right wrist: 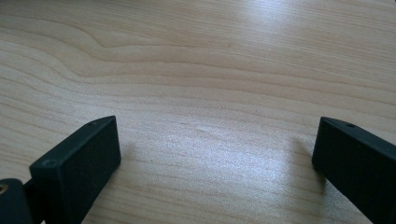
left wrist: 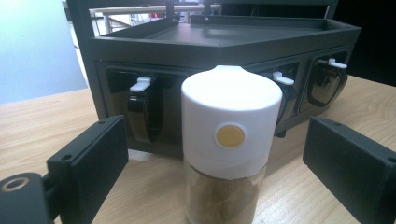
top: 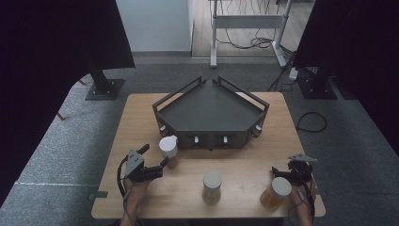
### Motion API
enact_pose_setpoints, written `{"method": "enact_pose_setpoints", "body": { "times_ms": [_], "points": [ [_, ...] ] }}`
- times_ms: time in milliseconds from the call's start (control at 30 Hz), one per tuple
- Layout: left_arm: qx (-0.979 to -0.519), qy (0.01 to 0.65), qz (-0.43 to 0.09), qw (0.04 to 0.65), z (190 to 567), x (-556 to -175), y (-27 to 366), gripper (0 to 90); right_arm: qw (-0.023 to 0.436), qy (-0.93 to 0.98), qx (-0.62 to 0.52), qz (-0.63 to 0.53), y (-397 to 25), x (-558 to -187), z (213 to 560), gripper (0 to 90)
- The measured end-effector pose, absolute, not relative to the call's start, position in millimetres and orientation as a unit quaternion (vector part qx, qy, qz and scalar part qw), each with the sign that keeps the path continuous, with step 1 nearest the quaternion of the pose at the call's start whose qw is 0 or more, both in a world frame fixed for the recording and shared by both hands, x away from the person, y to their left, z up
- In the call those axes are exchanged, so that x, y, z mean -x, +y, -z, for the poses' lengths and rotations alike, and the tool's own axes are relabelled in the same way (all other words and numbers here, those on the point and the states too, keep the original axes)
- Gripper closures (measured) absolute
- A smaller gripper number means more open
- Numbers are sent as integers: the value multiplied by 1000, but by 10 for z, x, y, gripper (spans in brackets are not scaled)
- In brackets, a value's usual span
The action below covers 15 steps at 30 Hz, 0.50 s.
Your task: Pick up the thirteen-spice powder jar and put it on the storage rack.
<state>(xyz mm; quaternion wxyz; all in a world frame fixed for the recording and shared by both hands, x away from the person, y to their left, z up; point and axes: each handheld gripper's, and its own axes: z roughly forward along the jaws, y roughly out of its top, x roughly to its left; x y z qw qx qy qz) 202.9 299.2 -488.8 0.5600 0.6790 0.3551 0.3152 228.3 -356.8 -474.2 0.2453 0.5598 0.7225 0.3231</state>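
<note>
A spice jar with a white cap and brownish contents stands on the wooden table just in front of the dark grey angular rack. My left gripper is open around it. In the left gripper view the jar stands upright between the two jaws with a gap on each side, and the left gripper does not touch it. My right gripper is open near the table's right front, beside a second jar. In its own view the right gripper has bare wood between its jaws.
A third jar stands at the front middle of the table. The rack's front face has dark recesses with white levers. Stand bases and cables lie on the carpet beyond the table.
</note>
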Motion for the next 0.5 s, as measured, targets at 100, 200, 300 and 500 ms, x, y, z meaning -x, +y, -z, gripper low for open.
{"method": "enact_pose_setpoints", "body": {
  "times_ms": [100,200,300,500],
  "points": [
    [-678,355,-314,562,4900,-2053,2966,65,245,723,-560,-323,-3568,-2283,4742,3],
    [-679,354,-314,561,4902,-2083,2932,65,245,722,-560,-323,-3567,-2283,4742,4],
    [-680,353,-313,561,4904,-2105,2914,66,245,723,-560,-323,-3568,-2283,4742,4],
    [-684,347,-312,560,4904,-2155,2878,67,245,723,-560,-323,-3567,-2283,4742,3]
  ]
}}
